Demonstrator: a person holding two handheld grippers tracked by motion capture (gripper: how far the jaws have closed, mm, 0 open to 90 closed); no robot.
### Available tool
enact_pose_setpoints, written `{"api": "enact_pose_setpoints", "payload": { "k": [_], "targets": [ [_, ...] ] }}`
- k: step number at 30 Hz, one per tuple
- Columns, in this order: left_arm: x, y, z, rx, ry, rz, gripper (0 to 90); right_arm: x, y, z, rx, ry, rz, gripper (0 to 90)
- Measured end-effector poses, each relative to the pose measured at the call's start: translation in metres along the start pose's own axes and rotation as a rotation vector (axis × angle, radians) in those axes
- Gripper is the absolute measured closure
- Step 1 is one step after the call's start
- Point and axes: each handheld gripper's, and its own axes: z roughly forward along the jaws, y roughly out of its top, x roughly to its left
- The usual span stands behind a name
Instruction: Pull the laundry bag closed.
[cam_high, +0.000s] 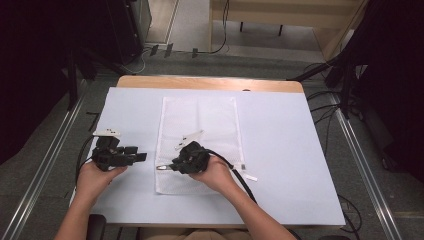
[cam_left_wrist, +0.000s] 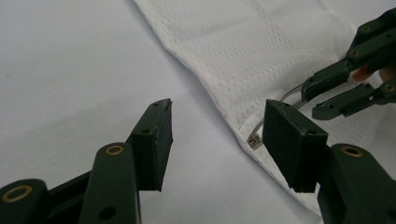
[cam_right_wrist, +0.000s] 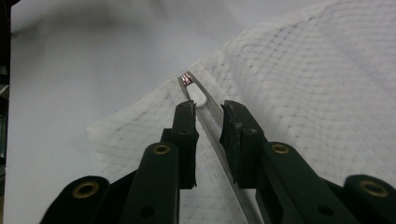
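Right gripper (cam_right_wrist: 208, 116) grips tweezers (cam_right_wrist: 198, 93) between its jaws. The tweezers' long axis runs toward the person's left, and their tips pinch a small chip (cam_right_wrist: 187, 78) over the cloth (cam_high: 200, 120) edge. Left gripper (cam_left_wrist: 217, 135), jaws wide and empty, faces that tip from the left, near it; a handover would run along this axis

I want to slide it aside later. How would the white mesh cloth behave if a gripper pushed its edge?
The white mesh cloth looks thin and lies flat with fold creases, so it is probably floppy and would bunch rather than slide whole. On the smooth white table cover it may slip a little, being likely light.
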Motion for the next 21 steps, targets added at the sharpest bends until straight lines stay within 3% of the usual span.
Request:
{"api": "enact_pose_setpoints", "payload": {
  "k": [21],
  "targets": [
    [0.001, 0.000, -0.001, -0.003, 0.000, -0.001, 43.5, -0.002, 0.011, 0.033, 0.041, 0.028, 0.024, 77.2]
  ]
}}
